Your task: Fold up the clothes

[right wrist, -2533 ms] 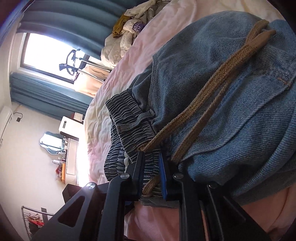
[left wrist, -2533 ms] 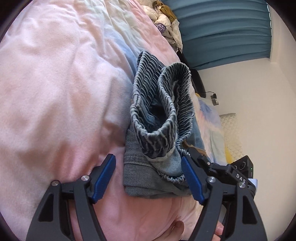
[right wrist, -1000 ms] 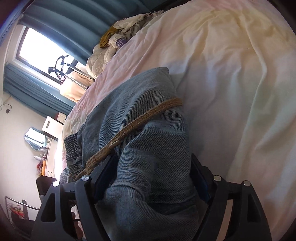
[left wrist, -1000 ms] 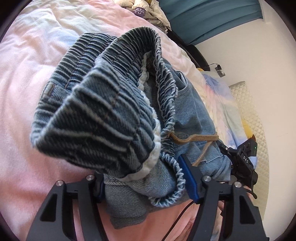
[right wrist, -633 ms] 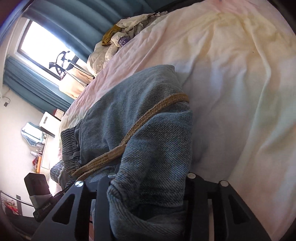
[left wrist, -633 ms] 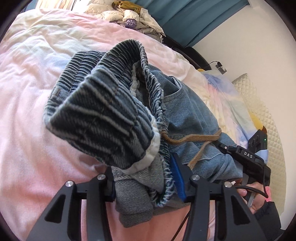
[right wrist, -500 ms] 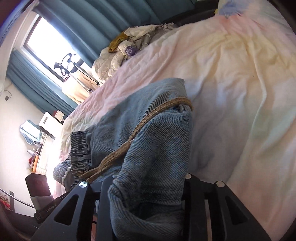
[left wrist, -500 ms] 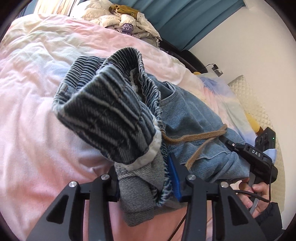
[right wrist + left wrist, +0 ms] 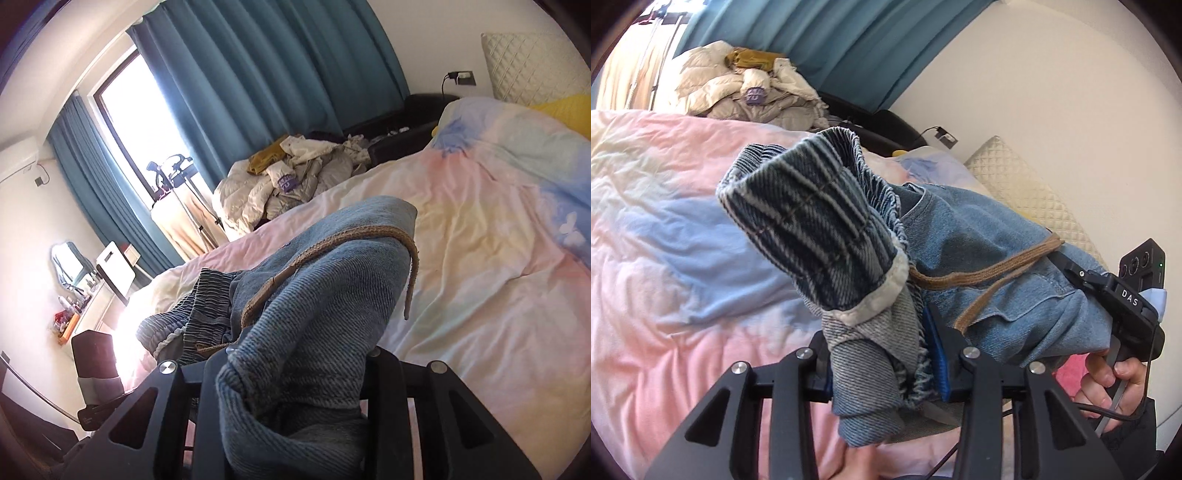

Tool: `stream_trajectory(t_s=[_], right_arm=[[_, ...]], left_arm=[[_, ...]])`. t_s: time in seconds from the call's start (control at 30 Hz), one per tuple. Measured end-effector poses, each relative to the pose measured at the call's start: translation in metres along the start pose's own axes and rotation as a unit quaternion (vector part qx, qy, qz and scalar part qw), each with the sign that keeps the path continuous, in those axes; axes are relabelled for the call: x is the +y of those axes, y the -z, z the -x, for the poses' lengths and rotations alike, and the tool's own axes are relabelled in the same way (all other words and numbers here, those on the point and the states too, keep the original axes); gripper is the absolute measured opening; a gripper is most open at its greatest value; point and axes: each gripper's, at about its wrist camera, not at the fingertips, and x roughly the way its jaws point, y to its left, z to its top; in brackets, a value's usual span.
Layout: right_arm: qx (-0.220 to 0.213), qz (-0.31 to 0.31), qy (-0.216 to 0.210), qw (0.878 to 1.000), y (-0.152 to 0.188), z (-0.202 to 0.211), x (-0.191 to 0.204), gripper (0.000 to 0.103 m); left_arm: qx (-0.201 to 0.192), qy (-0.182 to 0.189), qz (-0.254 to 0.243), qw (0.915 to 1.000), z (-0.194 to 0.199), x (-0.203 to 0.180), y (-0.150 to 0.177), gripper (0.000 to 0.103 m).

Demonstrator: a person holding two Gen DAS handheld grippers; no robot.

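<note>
Here both grippers' jaws pinch the denim shorts [image 9: 979, 236]; one gripper seemingly reads "DAS".

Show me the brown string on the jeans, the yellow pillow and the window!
brown string [image 9: 982, 275], left wrist view, mid-length over the denim.
yellow pillow [image 9: 565, 109], right wrist view, its visible corner.
window [image 9: 136, 122], right wrist view, bright pane.
</note>
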Motion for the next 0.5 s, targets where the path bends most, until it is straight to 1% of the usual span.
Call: stream_trajectory(t_s=[0.1,0.23,0.37,0.5], right_arm=[[-0.032,-0.003,0.022,0.999,-0.005,0.058,-0.011,0.026],[-0.072,-0.009,0.055,0.996,-0.004,0.141,-0.033,0.026],[-0.109,-0.018,0.094,0.989,0.006,0.219,-0.053,0.027],[-0.141,-0.023,0.138,0.98,0.026,0.292,-0.069,0.027]], left_arm=[[0.002,0.027,-0.033,0.9991,-0.001,-0.049,0.002,0.04],[0.008,0.066,-0.075,0.9949,-0.001,-0.115,0.008,0.04],[0.02,0.102,-0.114,0.988,-0.005,-0.178,0.023,0.04],[0.034,0.136,-0.151,0.9786,-0.012,-0.237,0.045,0.04]])
